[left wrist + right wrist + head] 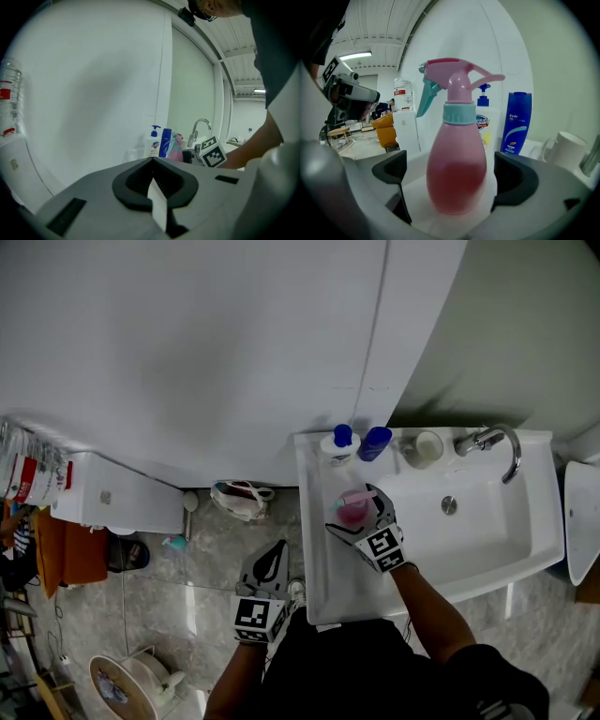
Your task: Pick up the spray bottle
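The pink spray bottle (352,510) with a teal collar and trigger stands upright on the white counter (323,582) left of the basin. My right gripper (356,517) is open, and the bottle's belly (457,173) stands between its two black pads. A small gap shows on each side, narrower at the right pad (511,180). My left gripper (275,557) hangs over the floor, left of the counter, its jaws shut with nothing in them. From the left gripper view the spray bottle (176,149) shows far off beside the marker cube.
Behind the spray bottle stand a white pump soap bottle (338,444), a blue bottle (375,442) and a white mug (427,448). The tap (492,442) arches over the basin (469,517). A white cabinet (112,501) stands on the floor at left.
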`<state>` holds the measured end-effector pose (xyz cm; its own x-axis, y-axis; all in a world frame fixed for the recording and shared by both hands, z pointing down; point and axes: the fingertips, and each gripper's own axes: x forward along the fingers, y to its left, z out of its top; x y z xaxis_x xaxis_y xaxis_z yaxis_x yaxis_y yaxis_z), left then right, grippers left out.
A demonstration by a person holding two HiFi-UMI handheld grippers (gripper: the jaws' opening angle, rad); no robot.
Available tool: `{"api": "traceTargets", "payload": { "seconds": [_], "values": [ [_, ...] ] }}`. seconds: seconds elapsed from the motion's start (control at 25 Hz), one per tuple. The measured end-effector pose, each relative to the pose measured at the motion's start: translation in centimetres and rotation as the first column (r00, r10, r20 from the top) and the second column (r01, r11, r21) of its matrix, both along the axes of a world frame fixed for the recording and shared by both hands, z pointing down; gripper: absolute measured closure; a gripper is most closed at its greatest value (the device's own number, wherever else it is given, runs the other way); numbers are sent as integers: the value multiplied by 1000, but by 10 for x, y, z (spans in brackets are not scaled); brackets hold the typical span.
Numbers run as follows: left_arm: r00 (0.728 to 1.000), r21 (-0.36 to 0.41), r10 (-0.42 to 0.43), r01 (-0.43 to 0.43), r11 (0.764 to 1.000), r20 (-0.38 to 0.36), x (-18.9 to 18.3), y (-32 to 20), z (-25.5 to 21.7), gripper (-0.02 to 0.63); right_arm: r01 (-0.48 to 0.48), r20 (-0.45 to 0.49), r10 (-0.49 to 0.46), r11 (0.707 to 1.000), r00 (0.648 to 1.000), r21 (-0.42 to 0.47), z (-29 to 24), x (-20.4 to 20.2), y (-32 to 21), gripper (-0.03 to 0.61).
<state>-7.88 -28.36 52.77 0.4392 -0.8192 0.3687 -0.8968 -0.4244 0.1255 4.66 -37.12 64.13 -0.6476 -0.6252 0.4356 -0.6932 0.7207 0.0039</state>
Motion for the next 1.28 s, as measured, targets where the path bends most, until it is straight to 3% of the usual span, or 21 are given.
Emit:
{"api": "traceTargets", "payload": {
  "seconds": [0.24,0.48,1.28],
  "values": [
    [1000,1,-8,8,1000,-9,-3,0,0,617,-27,-34,27,1000,999,-10,15,2,-5,43],
    [1000,8,-13,13,1000,-18,-4,-1,-3,617,-84,-56,84,996,995,6,19,4,-9,164],
    [1000,26,-22,22,999,-23,-7,7,-8,617,-71,-23,71,997,997,18,14,3,-10,173]
  ]
}}
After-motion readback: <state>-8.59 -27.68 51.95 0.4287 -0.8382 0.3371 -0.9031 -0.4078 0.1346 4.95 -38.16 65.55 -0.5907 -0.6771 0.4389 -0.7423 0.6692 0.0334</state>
